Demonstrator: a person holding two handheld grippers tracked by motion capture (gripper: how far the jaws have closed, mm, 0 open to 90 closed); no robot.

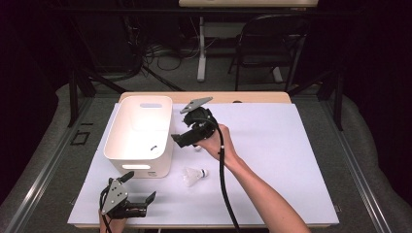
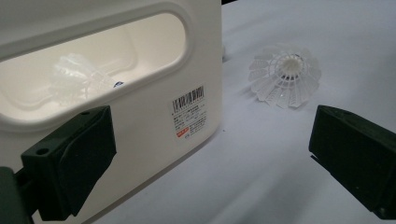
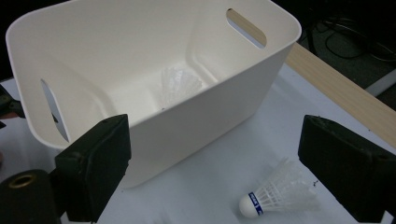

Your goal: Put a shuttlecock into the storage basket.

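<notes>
The right gripper (image 1: pixel 183 139) gapes wide and empty beside the smooth white plastic bin (image 1: pixel 127 145). A feathery shuttlecock (image 1: pixel 195 174) lies at the bin's four o'clock. The left gripper (image 1: pixel 142 187) is open too, holding nothing.

Bright overhead light falls on the pale lilac table sheet (image 1: pixel 272 145), while the room behind stays almost black. The glossy white plastic bin (image 1: pixel 138 133) glows without harsh glare and throws soft shadows. In both gripper views the near black jaws are blurred.
</notes>
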